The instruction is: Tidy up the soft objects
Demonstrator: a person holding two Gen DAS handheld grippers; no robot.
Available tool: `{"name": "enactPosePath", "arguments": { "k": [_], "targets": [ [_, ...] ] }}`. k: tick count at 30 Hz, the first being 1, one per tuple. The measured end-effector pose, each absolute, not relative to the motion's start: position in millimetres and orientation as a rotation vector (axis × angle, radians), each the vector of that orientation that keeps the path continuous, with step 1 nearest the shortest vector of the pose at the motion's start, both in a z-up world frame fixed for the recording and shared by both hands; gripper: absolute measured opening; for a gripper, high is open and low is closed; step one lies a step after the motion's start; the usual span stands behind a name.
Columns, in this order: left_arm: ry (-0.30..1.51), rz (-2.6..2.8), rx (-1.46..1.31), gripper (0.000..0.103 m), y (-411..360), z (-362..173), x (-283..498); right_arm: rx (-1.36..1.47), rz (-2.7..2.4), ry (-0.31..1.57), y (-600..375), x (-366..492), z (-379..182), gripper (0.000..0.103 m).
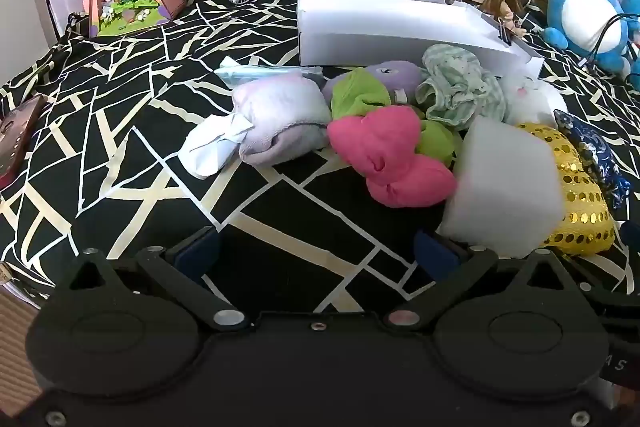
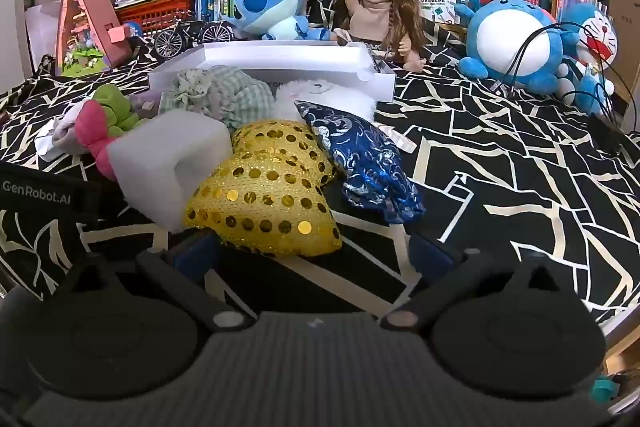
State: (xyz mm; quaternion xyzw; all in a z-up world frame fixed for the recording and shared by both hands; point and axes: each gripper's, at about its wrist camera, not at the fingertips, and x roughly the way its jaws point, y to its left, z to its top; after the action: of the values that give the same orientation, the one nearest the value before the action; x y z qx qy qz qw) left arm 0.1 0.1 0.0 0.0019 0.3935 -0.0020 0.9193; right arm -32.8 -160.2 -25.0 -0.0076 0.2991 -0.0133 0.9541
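Both grippers are spread wide and empty above the patterned cloth. The right gripper (image 2: 312,251) sits just before a gold sequin pouch (image 2: 264,195); the left gripper (image 1: 316,251) faces a pink sock (image 1: 384,155). Sorting looks barely begun: next, probably, close on the pouch and carry it to the white box (image 2: 280,61) behind the pile.

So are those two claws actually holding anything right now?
No. The left gripper is open over bare cloth; the right gripper is open too, with the gold pouch just ahead, not clamped.
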Motion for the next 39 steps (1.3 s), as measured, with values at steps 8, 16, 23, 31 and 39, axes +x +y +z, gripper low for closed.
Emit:
{"name": "enactPosePath", "arguments": {
  "k": [8, 16, 23, 31, 39],
  "targets": [
    [0.802, -0.009, 0.011, 0.103, 0, 0, -2, -0.014, -0.025, 0.607, -160, -32, -25, 0.103],
    [0.815, -0.001, 0.008, 0.103, 0, 0, 0, -0.014, -0.023, 0.611, -160, -32, -25, 0.103],
    [0.816, -0.001, 0.008, 0.103, 0, 0, 0, -0.013, -0.026, 0.616, -160, -30, -22, 0.103],
    [0.818, -0.001, 0.008, 0.103, 0, 0, 0, -0.014, -0.024, 0.614, -160, -30, -26, 0.103],
    [0.819, -0.001, 0.008, 0.103, 0, 0, 1, -0.013, -0.025, 0.619, -160, -29, -25, 0.103]
  ]
}}
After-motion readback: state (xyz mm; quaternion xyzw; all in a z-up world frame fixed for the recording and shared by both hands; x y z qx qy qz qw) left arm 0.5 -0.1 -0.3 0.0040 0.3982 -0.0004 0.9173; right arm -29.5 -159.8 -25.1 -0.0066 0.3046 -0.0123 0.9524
